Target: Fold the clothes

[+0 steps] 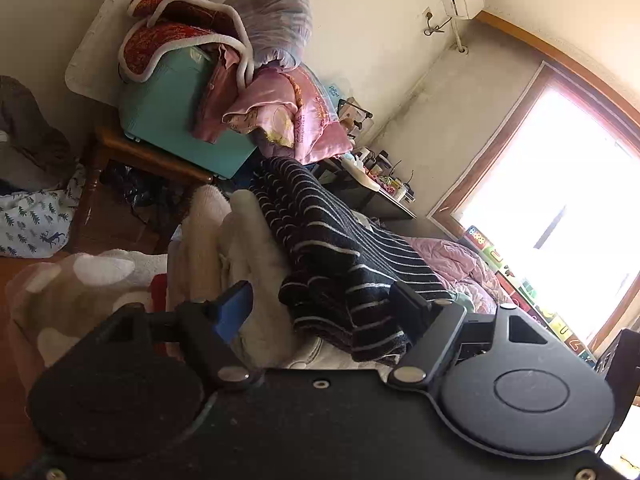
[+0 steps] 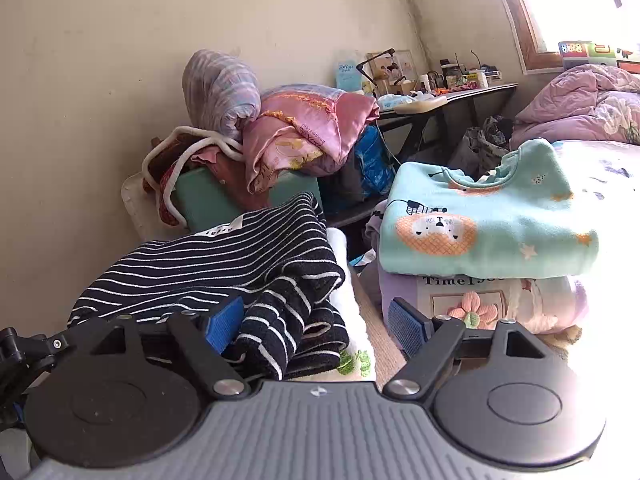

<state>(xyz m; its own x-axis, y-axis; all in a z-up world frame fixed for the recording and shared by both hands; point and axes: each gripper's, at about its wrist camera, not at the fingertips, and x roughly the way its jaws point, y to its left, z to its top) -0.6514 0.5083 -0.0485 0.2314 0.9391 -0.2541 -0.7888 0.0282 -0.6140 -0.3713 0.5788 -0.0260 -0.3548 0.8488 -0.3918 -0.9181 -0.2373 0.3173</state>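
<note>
A folded black garment with thin white stripes (image 1: 332,248) lies on top of a stack of cream and white folded clothes (image 1: 248,280). It also shows in the right wrist view (image 2: 224,256). My left gripper (image 1: 324,308) is open, its jaws wide apart on either side of the striped garment's near end. My right gripper (image 2: 316,324) is open too, its left blue pad (image 2: 224,326) touching the striped garment's near edge. A folded teal top with lion prints (image 2: 488,220) tops a second stack to the right.
A teal box (image 1: 180,120) on a wooden stool is heaped with pink and red bedding behind the stacks. A cluttered dark desk (image 2: 452,98) stands by the wall. A purple quilt (image 2: 580,100) lies on the bed near the bright window (image 1: 568,200).
</note>
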